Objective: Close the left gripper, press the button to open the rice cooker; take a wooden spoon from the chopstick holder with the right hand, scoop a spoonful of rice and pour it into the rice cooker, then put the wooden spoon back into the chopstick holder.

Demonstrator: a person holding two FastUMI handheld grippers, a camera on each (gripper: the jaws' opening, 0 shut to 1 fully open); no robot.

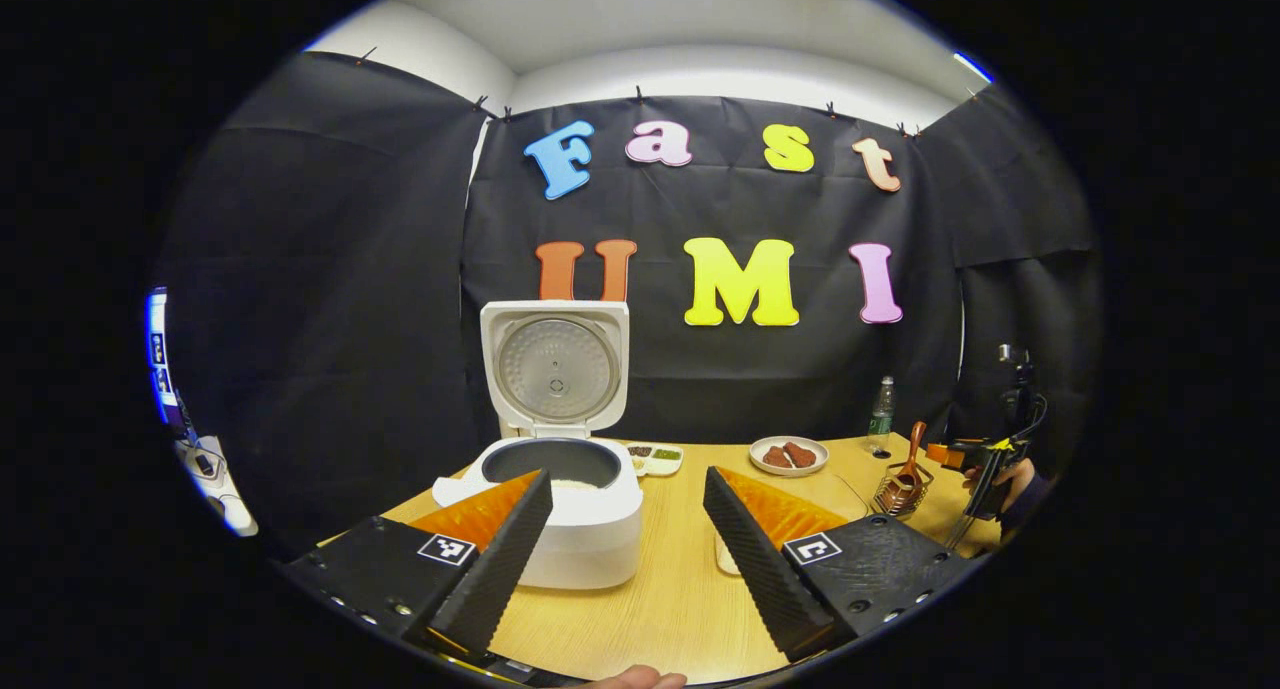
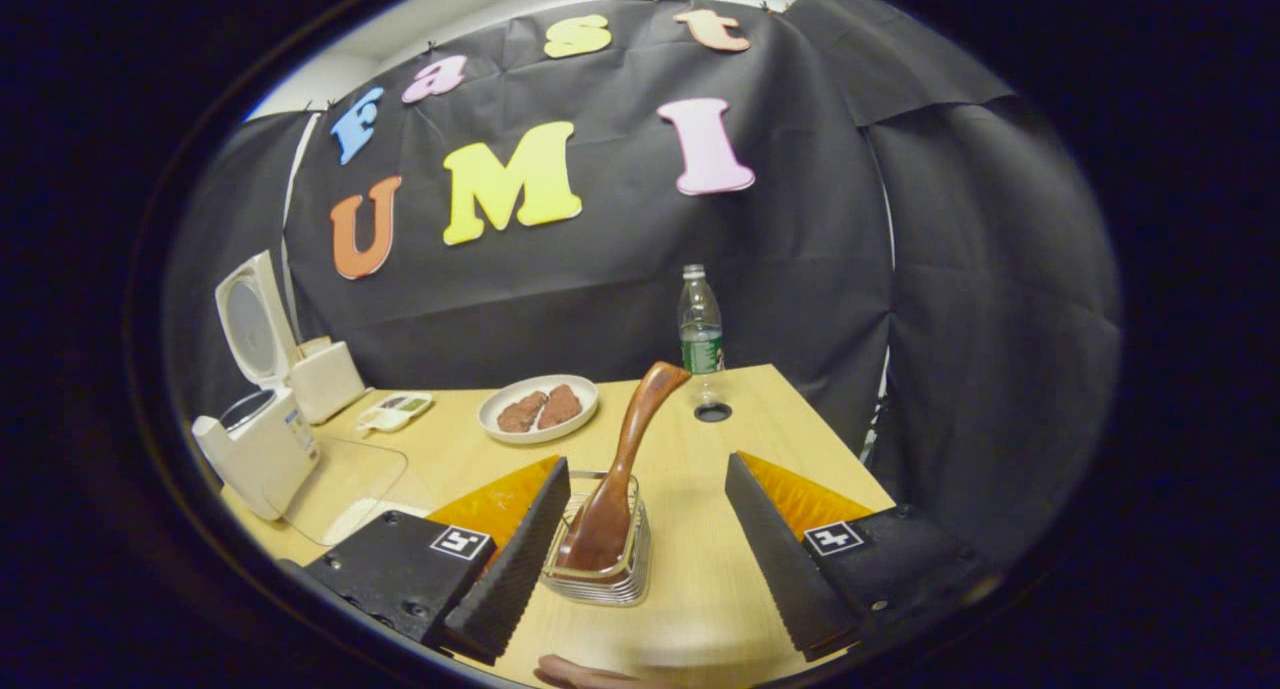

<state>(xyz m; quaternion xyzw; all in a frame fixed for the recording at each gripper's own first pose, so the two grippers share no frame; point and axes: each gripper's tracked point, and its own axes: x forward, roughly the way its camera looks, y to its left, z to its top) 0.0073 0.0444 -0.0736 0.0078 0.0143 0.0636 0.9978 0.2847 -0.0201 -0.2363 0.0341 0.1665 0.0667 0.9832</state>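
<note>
Rice cooker (image 1: pixel 560 489) stands on the table (image 1: pixel 680 589) with lid up and white rice visible in the pot, so the button press and probably the scoop-and-pour look done. Wooden spoon (image 2: pixel 615 489) stands in the chopstick holder (image 2: pixel 600 569), between the spread, empty fingers of the right gripper (image 2: pixel 645 539). Left gripper (image 1: pixel 625 539) is likewise released, holding nothing; task appears finished or nearly so.

A light wooden table (image 1: pixel 680 589) spans the lower middle of both views. At its left stands a white rice cooker (image 1: pixel 560 489) with its lid raised. Behind it, mid-frame, lie a small white condiment dish (image 1: pixel 655 458) and a plate of brown food (image 1: pixel 788 455). At right stand a wire chopstick holder (image 2: pixel 600 544), a clear water bottle (image 2: pixel 700 327) and a dark round table hole (image 2: pixel 712 412).
</note>
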